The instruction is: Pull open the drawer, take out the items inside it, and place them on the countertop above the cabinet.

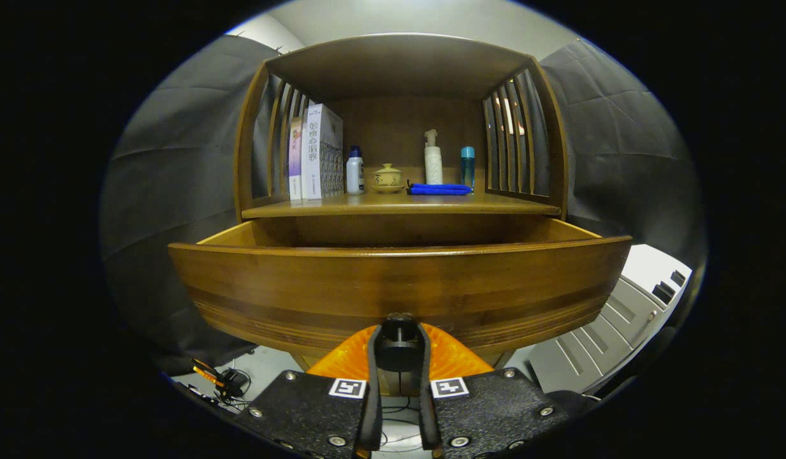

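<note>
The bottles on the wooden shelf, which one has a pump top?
The tall white bottle, standing between the small lidded ceramic bowl and the teal bottle; the short white bottle has a blue cap.

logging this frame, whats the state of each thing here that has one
wooden drawer: pulled out, inside hidden by its front
dark round drawer knob: clamped between the fingers
gripper: shut on the knob
two upright books: standing, closed
white bottle with blue cap: upright, capped
white pump bottle: upright
blue bottle: upright
tan lidded bowl: lid on
blue pouch: lying flat
</note>
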